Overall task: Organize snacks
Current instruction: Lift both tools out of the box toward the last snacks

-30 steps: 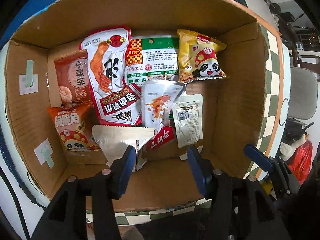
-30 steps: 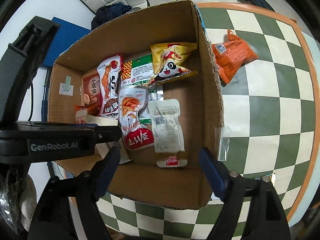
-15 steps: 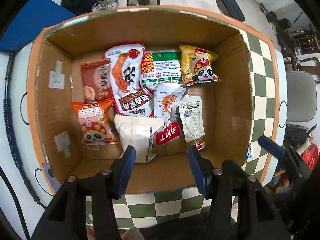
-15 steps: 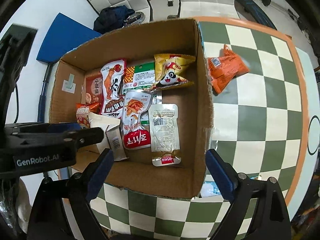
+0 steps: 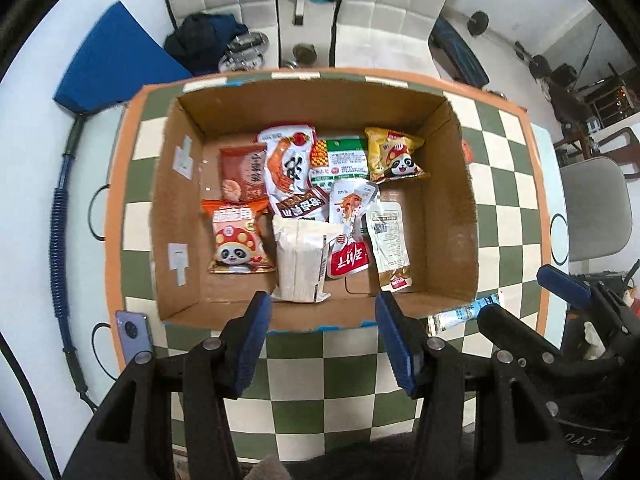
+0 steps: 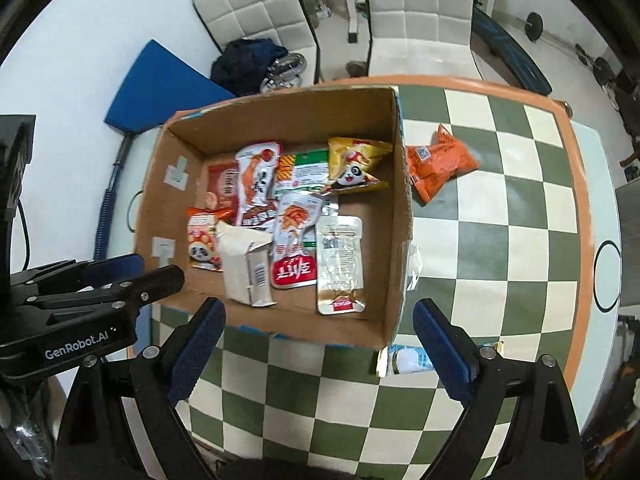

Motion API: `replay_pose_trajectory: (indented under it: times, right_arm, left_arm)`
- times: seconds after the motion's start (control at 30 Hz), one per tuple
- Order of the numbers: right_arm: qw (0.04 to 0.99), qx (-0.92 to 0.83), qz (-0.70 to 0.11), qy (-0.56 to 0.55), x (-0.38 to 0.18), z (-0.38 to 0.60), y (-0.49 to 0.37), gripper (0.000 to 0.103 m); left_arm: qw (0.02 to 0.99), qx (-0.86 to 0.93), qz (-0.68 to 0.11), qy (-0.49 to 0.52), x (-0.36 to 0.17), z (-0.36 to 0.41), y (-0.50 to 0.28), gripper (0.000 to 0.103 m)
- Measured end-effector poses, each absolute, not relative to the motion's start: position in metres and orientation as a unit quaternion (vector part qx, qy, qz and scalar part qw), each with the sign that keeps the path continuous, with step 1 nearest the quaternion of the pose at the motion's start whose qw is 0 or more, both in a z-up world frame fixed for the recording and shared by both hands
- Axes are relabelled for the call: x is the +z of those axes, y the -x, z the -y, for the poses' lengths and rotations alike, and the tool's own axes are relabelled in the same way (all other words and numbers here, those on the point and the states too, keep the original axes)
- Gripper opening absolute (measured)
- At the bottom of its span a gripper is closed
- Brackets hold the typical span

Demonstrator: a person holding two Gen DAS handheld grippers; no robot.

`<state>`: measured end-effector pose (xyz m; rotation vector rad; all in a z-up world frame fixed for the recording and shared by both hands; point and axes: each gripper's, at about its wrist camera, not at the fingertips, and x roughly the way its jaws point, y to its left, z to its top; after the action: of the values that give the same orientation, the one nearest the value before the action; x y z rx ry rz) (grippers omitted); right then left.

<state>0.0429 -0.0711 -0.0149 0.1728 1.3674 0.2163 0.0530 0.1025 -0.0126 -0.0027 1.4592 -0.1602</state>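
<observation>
The left tool (image 5: pixel 320 332) hangs above the near wall of the cardboard box (image 5: pixel 464 208), partly open with nothing in it. Many snack packs already lie in the box, like the white pack (image 5: pixel 298 260) and the orange panda bag (image 5: pixel 236 240). Only here do we see a phone (image 5: pixel 134 330) on the counter (image 5: pixel 320 364).

The right tool (image 6: pixel 318 340) is wide open and empty too. This view shows what is left: an orange pack (image 6: pixel 440 162) outside the box and a blue-white packet (image 6: pixel 408 360) by its corner.
</observation>
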Motion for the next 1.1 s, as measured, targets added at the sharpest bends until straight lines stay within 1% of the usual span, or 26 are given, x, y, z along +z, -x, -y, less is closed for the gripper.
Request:
replay_pose_trajectory:
  times: [0.3, 0.53, 0.7, 0.8, 0.9, 1.1]
  right_arm:
    - [0.784, 0.111, -0.606, -0.077, 0.018, 0.071, -0.008, 0.097]
    - [0.789, 0.121, -0.596, -0.086, 0.034, 0.074, 0.010, 0.097]
    - [0.777, 0.130, -0.596, -0.153, 0.031, 0.098, 0.015, 0.097]
    - [0.762, 0.101, -0.603, -0.212, 0.014, 0.136, 0.019, 0.097]
    - [0.734, 0.052, -0.621, -0.272, -0.020, 0.182, 0.026, 0.097]
    - [0.650, -0.049, -0.650, -0.391, -0.121, 0.255, 0.040, 0.097]
  left_arm:
    - [0.775, -0.057, -0.630, -0.005, 0.023, -0.114, -0.017, 0.052]
    - [0.784, -0.057, -0.618, 0.001, 0.036, -0.112, 0.000, 0.052]
    - [0.801, -0.044, -0.596, -0.032, 0.042, -0.092, 0.006, 0.052]
    - [0.821, -0.021, -0.563, -0.089, 0.042, -0.068, 0.001, 0.052]
    - [0.825, -0.018, -0.552, -0.118, 0.033, -0.048, -0.010, 0.052]
    - [0.812, -0.040, -0.556, -0.170, 0.006, 0.001, -0.037, 0.052]
